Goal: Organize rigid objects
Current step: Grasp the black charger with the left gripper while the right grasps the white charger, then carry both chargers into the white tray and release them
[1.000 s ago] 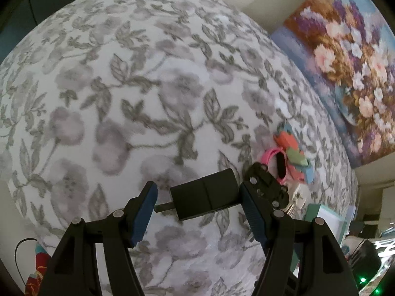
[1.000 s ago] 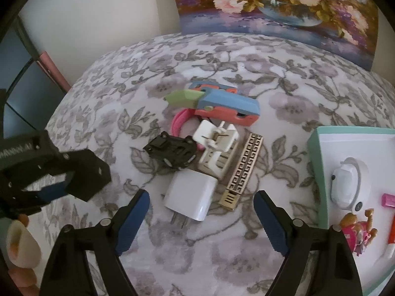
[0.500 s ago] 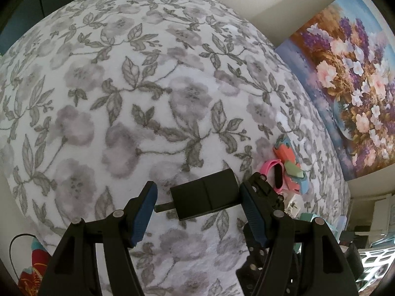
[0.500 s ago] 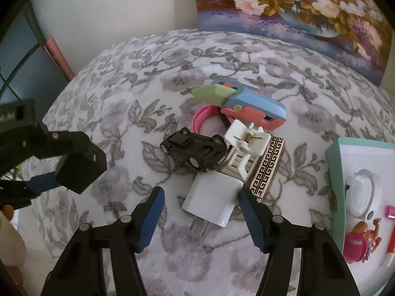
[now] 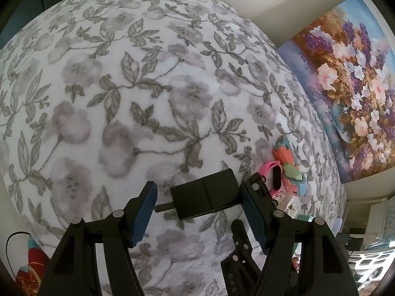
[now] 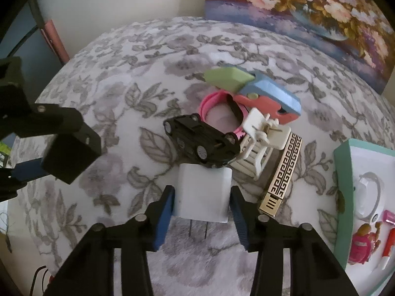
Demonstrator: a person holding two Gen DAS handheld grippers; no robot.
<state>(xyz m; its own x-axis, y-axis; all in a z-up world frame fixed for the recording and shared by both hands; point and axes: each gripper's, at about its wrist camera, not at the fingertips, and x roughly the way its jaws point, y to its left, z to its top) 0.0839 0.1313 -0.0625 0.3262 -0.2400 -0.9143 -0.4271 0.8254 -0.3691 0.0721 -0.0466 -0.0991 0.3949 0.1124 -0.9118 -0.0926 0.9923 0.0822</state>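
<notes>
While the left gripper (image 5: 197,203) holds a black charger (image 5: 206,197) w/ prongs touching one pad, above the floral blanket (image 5: 123,86), right view shows the right gripper (image 6: 201,212) jaws just closing, pads against a white charger (image 6: 202,193) beside a black toy car (image 6: 201,143).

right gripper (image 6: 201,212) straddling white charger (image 6: 202,193) on floral blanket (image 6: 123,79), jaws just been closing, blue pads at charger's sides, contact unclear; prongs pointing toward camera. black toy car (image 6: 201,143) lying on its side, touching charger's far edge. behind it pink band (image 6: 212,103), white plastic piece (image 6: 259,143), blue-coral-green toy (image 6: 256,93). gold patterned bar (image 6: 281,175) lying just right of charger. teal tray (image 6: 342,172) sitting at right edge. left gripper (image 6: 37,167) gripping black block (image 6: 68,157) at left.
</notes>
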